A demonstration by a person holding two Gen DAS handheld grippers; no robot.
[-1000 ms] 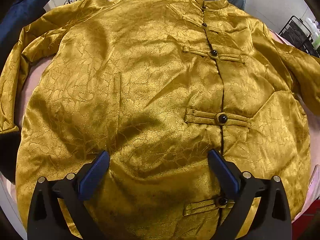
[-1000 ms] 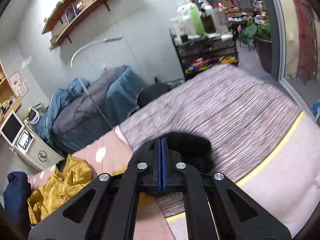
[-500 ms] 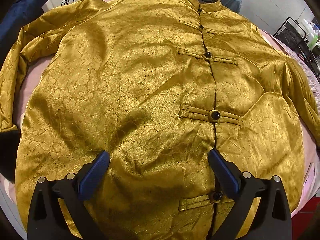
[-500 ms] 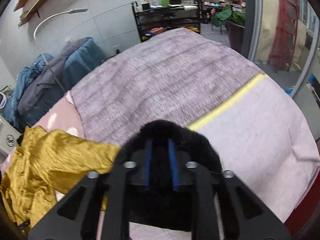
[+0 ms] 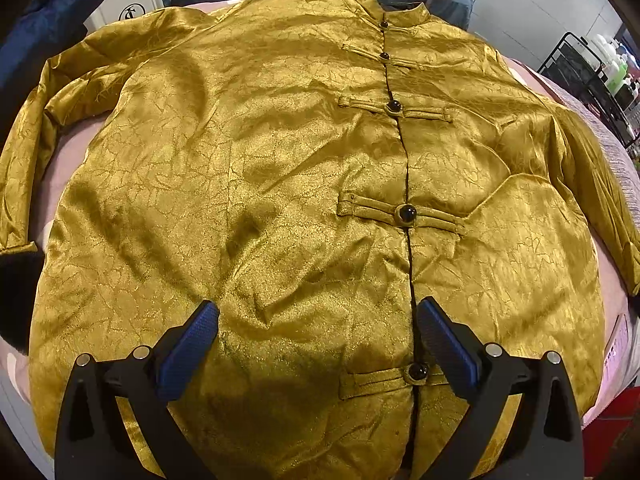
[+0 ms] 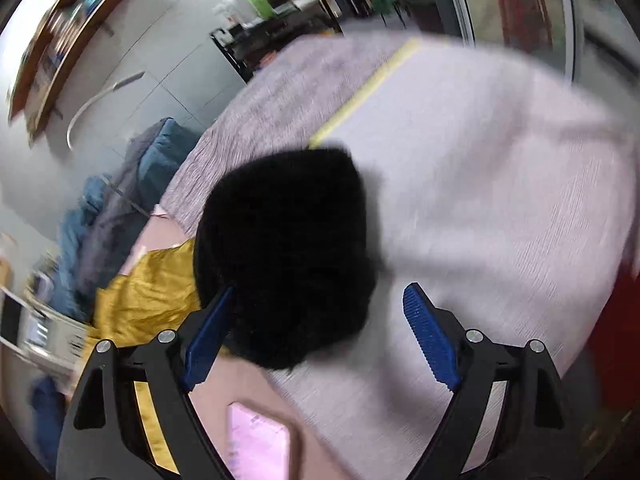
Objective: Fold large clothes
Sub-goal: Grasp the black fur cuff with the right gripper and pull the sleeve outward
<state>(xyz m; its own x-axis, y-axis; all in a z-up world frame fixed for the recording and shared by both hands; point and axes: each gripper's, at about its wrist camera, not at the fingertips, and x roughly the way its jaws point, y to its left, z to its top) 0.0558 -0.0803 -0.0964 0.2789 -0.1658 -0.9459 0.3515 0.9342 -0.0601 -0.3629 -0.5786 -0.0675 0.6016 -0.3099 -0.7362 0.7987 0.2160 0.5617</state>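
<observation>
Jacket (image 5: 280, 184), gold, laid flat; left gripper (image 5: 318, 332) and right gripper (image 6: 318, 320) spread apart, nothing held. Risk: slippery cloth bunched if pinched shallowly.

A: We see a gold jacket (image 5: 248, 168) of glossy, satin-like cloth, its sheen broken by a woven crackle pattern and soft wrinkles. Its round buttons (image 5: 406, 213) look dark, smooth and shiny.

B: We note the left claw (image 5: 318, 330) has matt black arms, likely plastic, with small bright metal screw heads. Its pads (image 5: 188, 350) are blue with a fine ribbed texture.

A: From the right claw (image 6: 316, 324), with the same blue ribbed pads (image 6: 430, 338), we see a black cuff (image 6: 284, 256) that looks fuzzy and matt.

B: The bed cover (image 6: 500, 200) beneath is pale, matt cloth with a fine ribbed weave, blurred here.
</observation>
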